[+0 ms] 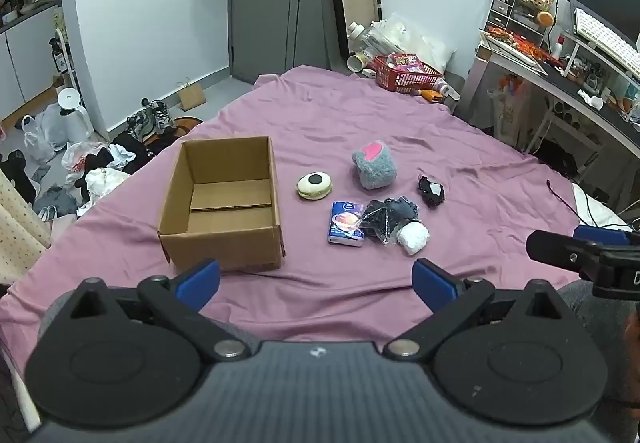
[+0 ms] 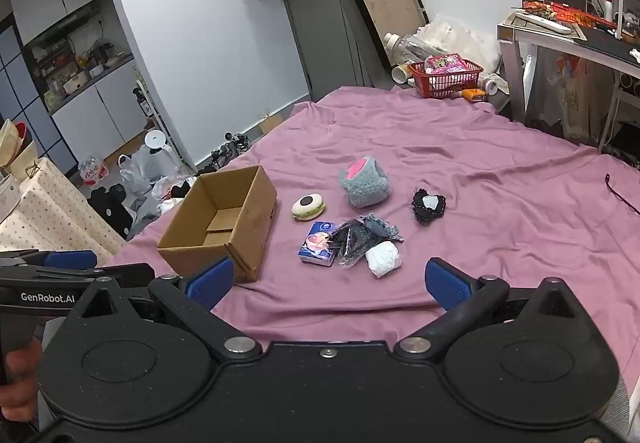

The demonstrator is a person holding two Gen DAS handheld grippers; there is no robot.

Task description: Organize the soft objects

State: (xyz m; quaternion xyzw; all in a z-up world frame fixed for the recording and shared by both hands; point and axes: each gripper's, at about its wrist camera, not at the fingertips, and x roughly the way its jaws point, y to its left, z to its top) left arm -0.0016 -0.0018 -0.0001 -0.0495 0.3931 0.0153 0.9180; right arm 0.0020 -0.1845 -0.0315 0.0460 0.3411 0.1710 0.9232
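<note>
Left gripper (image 1: 316, 279) and right gripper (image 2: 328, 281): jaws spread wide, nothing held. Cardboard box (image 1: 224, 203) stands empty, left of the soft items (image 1: 374, 165).

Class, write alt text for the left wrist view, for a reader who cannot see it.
An empty brown cardboard box sits open on a wrinkled purple bedsheet, with small soft items lying to its right: a fluffy grey-and-pink plush, a cream burger-shaped toy and a blue tissue pack. The open left gripper hovers in the foreground.
</note>
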